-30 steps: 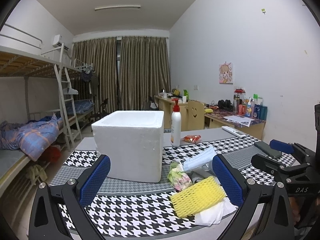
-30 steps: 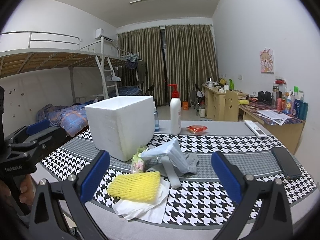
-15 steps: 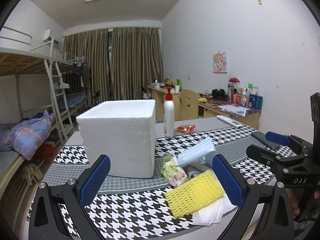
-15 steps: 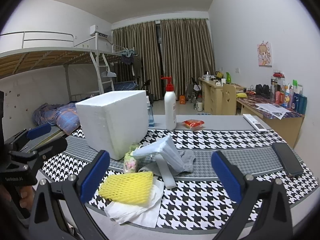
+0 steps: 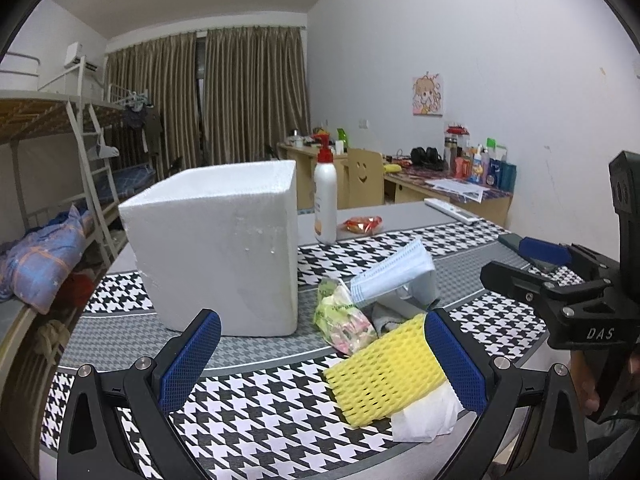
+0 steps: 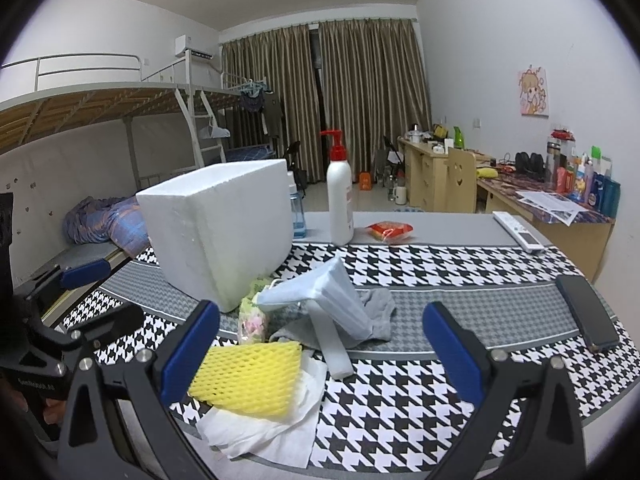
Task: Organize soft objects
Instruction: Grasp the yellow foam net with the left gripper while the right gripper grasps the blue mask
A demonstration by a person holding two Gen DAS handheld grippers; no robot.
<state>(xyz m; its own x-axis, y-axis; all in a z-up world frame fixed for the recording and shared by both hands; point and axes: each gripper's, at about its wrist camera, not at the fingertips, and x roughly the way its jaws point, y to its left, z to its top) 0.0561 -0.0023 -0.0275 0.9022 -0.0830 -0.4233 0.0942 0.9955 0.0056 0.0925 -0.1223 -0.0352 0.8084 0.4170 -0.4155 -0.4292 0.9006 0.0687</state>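
Yellow foam net (image 5: 386, 372) lies on white tissue (image 6: 264, 420) beside the foam box (image 5: 224, 248); mask (image 6: 320, 292), sock (image 6: 378, 312) and snack packet (image 5: 346, 320) crowd behind. Both grippers, left gripper (image 5: 320, 364) and right gripper (image 6: 320, 352), stand spread, empty. "DAS" marks the right one.

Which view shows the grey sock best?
The right wrist view: the grey sock lies spread out behind the blue face mask. In the left wrist view only a pale scrap peeks out under the mask.

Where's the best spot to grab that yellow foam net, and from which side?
Probably grip the yellow foam net across its short width near the middle, coming down from above. It lies flat on the white tissue, so a side approach would likely snag the tissue. Both the left gripper and right gripper are open.
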